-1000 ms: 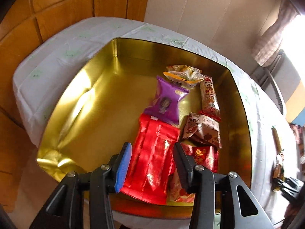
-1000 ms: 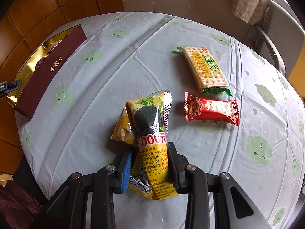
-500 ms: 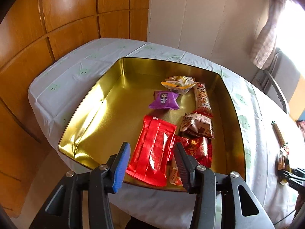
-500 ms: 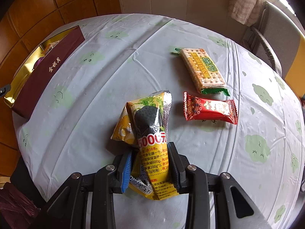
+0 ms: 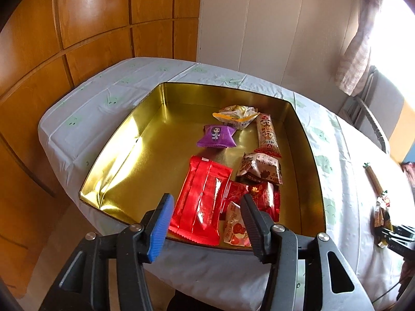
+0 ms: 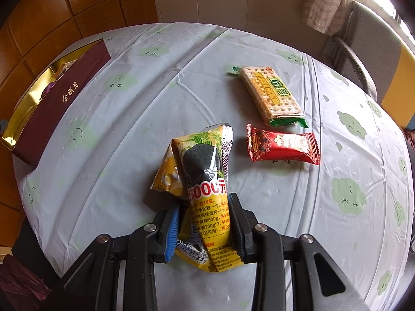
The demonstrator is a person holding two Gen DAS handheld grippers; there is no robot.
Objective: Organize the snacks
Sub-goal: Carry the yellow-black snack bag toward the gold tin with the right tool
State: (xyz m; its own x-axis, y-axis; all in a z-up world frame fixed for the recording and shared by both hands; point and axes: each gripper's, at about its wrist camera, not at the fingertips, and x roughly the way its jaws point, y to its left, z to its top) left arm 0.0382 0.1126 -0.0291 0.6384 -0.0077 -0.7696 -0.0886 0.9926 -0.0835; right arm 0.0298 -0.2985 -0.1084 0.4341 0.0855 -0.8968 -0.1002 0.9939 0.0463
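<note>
Tool states first: the left tool (image 5: 206, 223) hangs with its jaws spread wide and nothing between them, above the near rim of the gold box (image 5: 145, 140); the right tool (image 6: 203, 229) is clamped on a yellow snack packet (image 6: 205, 181), which stands up from the surface (image 6: 129, 129).

That surface carries a pale cloth with green prints. The gold box sits at one edge of it, its maroon outer wall (image 6: 62, 103) facing the right tool's camera. Inside lie a long red packet (image 5: 202, 202), a brown packet (image 5: 260, 168), a tall patterned stick packet (image 5: 267, 134), and a purple packet (image 5: 216, 136).

Beyond the held packet, a cracker pack (image 6: 271, 93) and a red candy packet (image 6: 282, 145) lie near each other on the cloth, not touching.
</note>
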